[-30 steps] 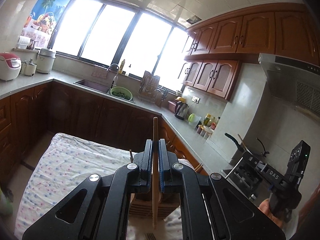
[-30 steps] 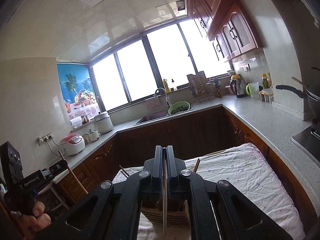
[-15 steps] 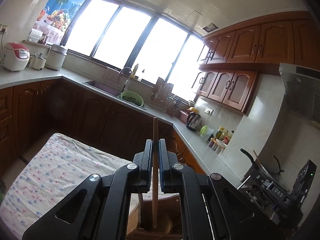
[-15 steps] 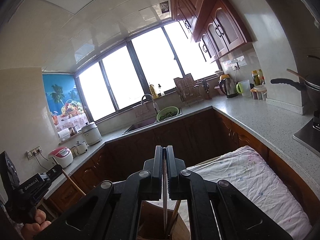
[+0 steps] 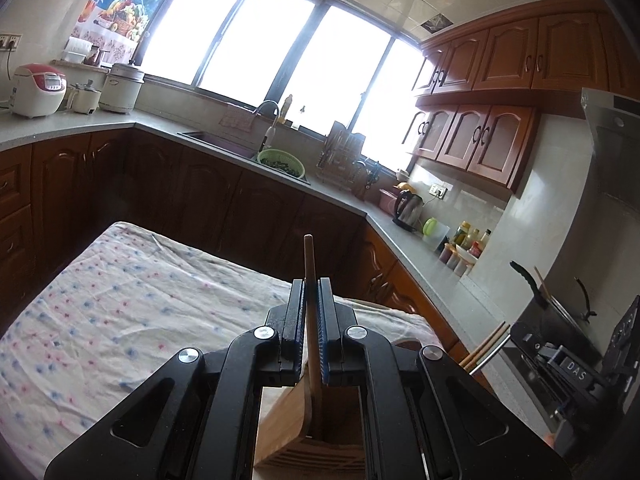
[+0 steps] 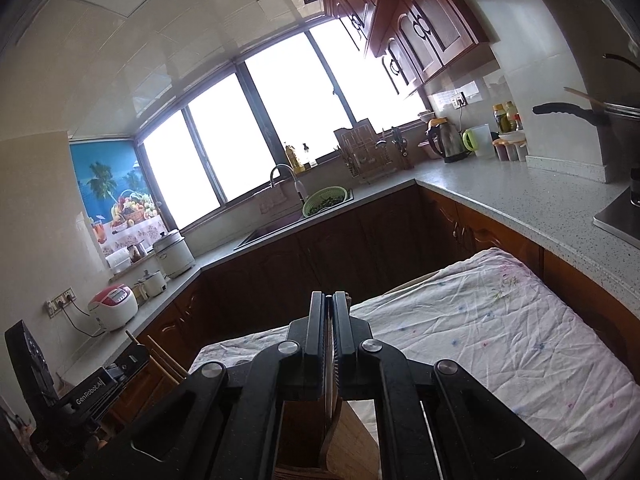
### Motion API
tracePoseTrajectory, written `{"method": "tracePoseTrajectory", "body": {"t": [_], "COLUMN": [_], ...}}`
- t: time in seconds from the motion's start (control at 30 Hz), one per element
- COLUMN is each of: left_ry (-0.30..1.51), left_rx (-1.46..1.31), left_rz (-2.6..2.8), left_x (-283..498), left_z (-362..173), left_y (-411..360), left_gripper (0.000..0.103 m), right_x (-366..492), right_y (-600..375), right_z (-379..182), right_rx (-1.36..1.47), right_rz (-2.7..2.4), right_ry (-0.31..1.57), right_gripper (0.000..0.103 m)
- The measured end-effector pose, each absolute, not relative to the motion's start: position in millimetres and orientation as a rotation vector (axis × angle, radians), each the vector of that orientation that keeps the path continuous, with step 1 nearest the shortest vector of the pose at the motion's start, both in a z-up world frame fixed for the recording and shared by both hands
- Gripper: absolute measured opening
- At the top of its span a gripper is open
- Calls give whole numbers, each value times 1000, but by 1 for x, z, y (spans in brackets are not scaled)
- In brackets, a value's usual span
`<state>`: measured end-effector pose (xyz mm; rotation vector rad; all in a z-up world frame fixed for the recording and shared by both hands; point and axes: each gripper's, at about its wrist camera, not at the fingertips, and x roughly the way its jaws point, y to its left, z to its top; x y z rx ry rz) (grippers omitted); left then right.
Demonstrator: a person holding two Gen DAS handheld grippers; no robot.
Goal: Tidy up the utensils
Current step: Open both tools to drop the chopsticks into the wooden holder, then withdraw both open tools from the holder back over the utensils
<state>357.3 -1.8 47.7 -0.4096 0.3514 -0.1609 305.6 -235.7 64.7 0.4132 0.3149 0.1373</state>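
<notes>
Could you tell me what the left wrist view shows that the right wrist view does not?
Left wrist only: the left tongs shut on a wooden stick, and a grey range hood. Right wrist only: the right tongs shut on a thin metal utensil. Both: the wooden holder under the tongs, the floral cloth, the green colander and the kettle.

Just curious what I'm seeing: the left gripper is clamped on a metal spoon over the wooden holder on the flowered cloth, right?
Not quite. The left gripper is clamped on a slim wooden stick, likely a chopstick, not a metal spoon. The left wrist view shows it, with its lower end down in the wooden holder on the flowered cloth.
</notes>
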Motion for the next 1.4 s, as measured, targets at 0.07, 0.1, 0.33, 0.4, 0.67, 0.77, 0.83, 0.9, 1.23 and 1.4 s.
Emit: {"method": "tracePoseTrajectory", "body": {"t": [0.07,0.1,0.33,0.4,0.67,0.77,0.83,0.9,1.23,1.4], "left_ry": [362,366,379,387,410,409,403,416,463,503], "left_rx": [-403,-393,-366,-367,-384,-391,-396,-404,-352,-312], "left_rz": [-169,-172,-180,-183,-186,-167,-153,-140,-99,-93], "left_x": [357,357,355,356,354,349,342,336,279,252], "left_z": [44,43,45,46,48,49,50,50,43,38], "left_y": [-4,-5,-8,-8,-5,-1,4,8,31,34], "left_gripper": [5,5,5,5,8,32,46,69,92,92], "right_x": [309,310,311,312,313,308,302,296,252,228], "right_y": [-233,-231,-233,-233,-237,-241,-245,-246,-250,-250], "right_z": [59,56,51,51,52,53,54,56,49,40], "right_rx": [408,406,413,412,442,461,481,477,459,454], "right_rz": [144,147,136,134,153,145,153,147,159,168], "right_ry": [340,350,379,385,408,401,377,365,384,429], "right_gripper": [4,4,4,4,12,42,70,72,94,94]}}
